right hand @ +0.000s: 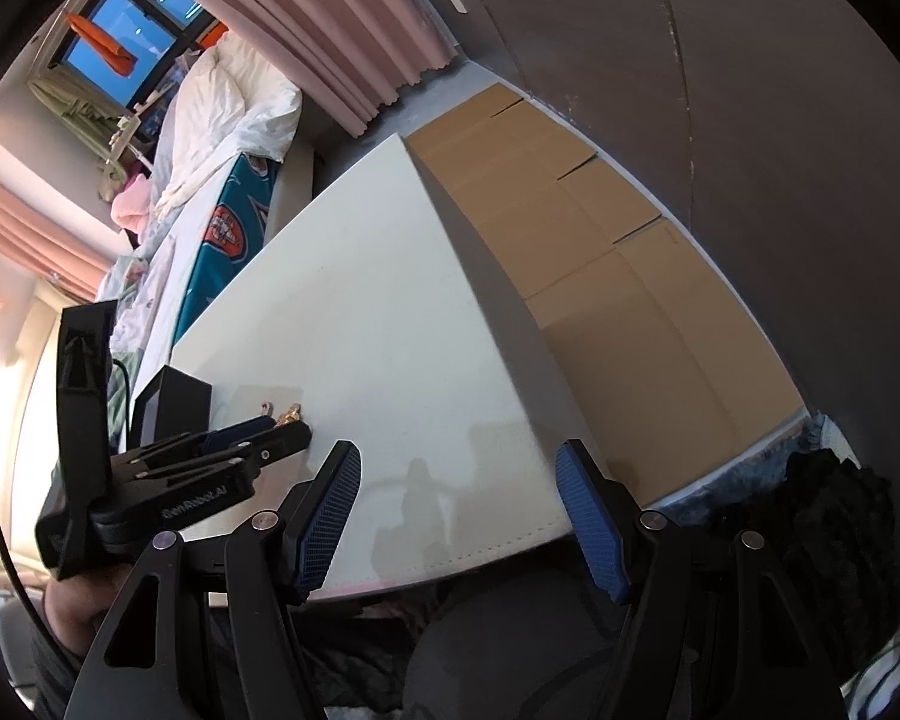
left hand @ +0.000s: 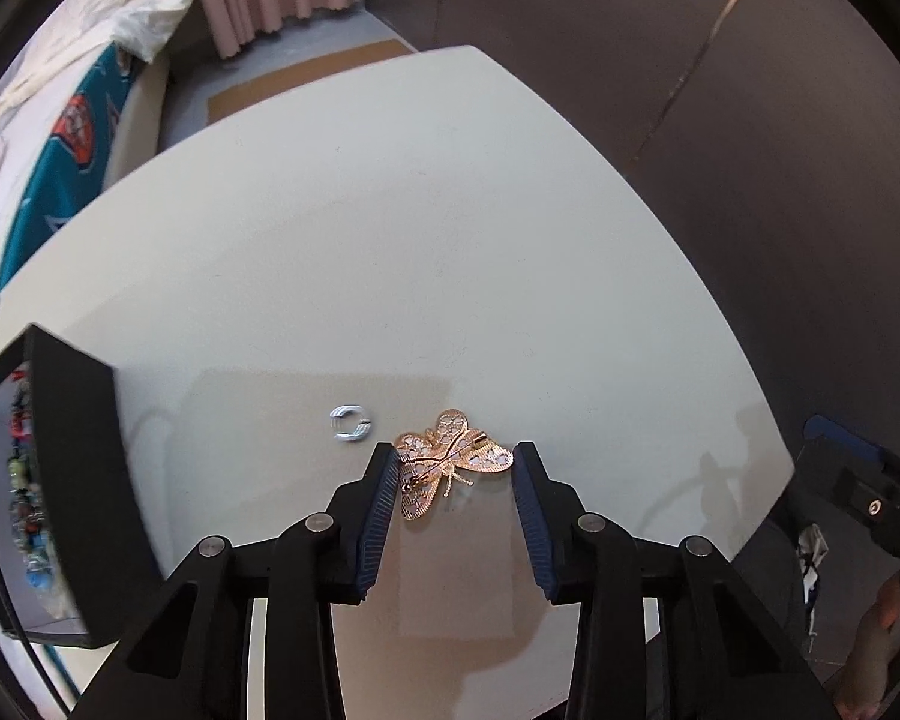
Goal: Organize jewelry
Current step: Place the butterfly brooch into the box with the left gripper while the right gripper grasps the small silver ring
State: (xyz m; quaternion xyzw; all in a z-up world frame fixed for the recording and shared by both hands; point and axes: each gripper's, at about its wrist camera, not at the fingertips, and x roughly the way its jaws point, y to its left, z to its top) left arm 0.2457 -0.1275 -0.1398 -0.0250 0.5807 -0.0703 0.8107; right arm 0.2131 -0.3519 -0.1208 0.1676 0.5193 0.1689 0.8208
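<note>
A gold butterfly brooch (left hand: 427,495) lies pin side up on the white table (left hand: 426,240). My left gripper (left hand: 456,457) points down over it, and both blue pads touch its wing edges, the left pad overlapping one wing. Just left of it rests a small silver ring (left hand: 350,423). In the right wrist view the left gripper (right hand: 291,437) shows from the side with a bit of gold brooch (right hand: 290,415) at its tips. My right gripper (right hand: 459,450) hangs open over the table's near edge, nothing between its fingers.
A black jewelry box (left hand: 81,480) stands open at the table's left, with coloured beads (left hand: 24,480) inside. Flattened cardboard (right hand: 600,276) covers the floor beyond the table's right edge. A bed (right hand: 222,138) stands to the left, and a dark wall (left hand: 750,150) is behind.
</note>
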